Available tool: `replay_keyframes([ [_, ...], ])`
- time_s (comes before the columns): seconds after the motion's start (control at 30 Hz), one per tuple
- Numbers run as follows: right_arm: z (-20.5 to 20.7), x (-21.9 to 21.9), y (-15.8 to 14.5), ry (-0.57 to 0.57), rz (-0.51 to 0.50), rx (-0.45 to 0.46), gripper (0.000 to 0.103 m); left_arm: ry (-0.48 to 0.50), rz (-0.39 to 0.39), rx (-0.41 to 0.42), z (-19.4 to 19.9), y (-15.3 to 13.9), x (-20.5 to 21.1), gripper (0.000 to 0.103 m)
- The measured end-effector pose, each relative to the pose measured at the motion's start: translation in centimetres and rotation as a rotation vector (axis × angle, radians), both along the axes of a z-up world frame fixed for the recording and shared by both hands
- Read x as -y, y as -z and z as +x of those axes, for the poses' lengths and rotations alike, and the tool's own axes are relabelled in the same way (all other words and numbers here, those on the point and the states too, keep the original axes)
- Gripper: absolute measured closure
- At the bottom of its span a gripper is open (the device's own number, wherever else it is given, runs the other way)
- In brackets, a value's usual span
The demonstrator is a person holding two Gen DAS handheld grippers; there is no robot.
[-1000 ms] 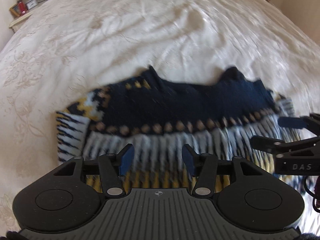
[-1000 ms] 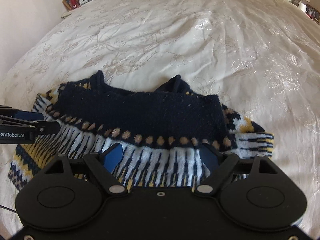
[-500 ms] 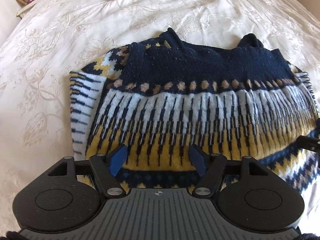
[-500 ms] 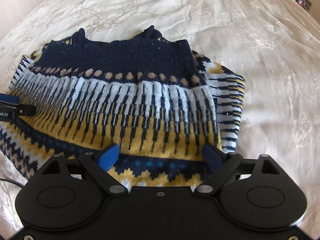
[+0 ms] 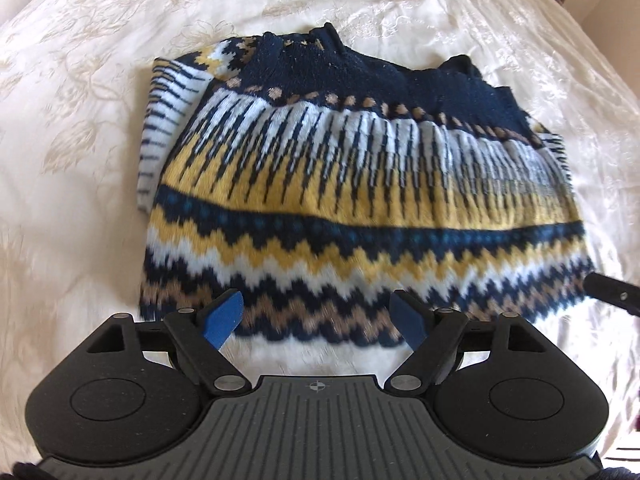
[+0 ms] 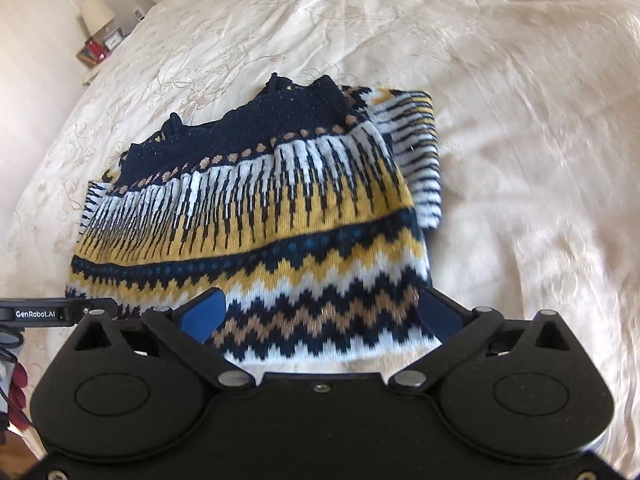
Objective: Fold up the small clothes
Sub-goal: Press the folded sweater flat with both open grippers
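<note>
A small knitted sweater in navy, white, yellow and tan zigzag bands lies flat on a cream bedspread, navy collar end far from me, hem toward me. It also shows in the right wrist view. Both sleeves look folded in along the sides. My left gripper is open and empty, just above the near hem. My right gripper is open and empty over the hem's right part. The other gripper's tip shows at the edge of each view.
The embroidered cream bedspread spreads wide around the sweater. A bedside table with a lamp and small items stands at the far left in the right wrist view, beside a pale wall.
Both grippers have pulled back toward me from over the sweater's middle to its near hem, so the whole sweater now shows. Their jaws have stayed open.
</note>
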State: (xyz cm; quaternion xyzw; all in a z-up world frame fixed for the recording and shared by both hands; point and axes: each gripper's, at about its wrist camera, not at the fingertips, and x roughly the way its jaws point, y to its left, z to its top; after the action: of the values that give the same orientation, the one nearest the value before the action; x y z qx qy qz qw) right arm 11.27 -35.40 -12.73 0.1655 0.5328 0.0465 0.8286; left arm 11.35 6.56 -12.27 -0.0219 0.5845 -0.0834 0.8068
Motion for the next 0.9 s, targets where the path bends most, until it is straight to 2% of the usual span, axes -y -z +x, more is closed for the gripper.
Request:
replay_keyframes([
  [0.17, -0.9, 1.5, 0.8, 0.049, 0.113, -0.056, 0.000, -0.012, 0.000, -0.010, 0.0, -0.4, 0.3, 0.023],
  [0.37, -0.6, 3.3, 0.7, 0.125, 0.169, -0.040, 0.000, -0.012, 0.014, 0.001, 2.3, -0.9, 1.7, 0.023],
  [0.6, 1.5, 5.4, 0.7, 0.164, 0.210, -0.029, 0.000, 0.008, 0.040, 0.011, 6.1, -0.7, 4.2, 0.023],
  [0.8, 3.4, 6.9, 2.0, 0.173, 0.257, -0.041, 0.000, 0.015, 0.081, 0.000, 9.1, 0.5, 5.7, 0.023],
  [0.9, 4.4, 7.5, 2.9, 0.170, 0.283, -0.054, 0.000, 0.001, 0.099, -0.031, 10.5, 2.0, 6.1, 0.023],
])
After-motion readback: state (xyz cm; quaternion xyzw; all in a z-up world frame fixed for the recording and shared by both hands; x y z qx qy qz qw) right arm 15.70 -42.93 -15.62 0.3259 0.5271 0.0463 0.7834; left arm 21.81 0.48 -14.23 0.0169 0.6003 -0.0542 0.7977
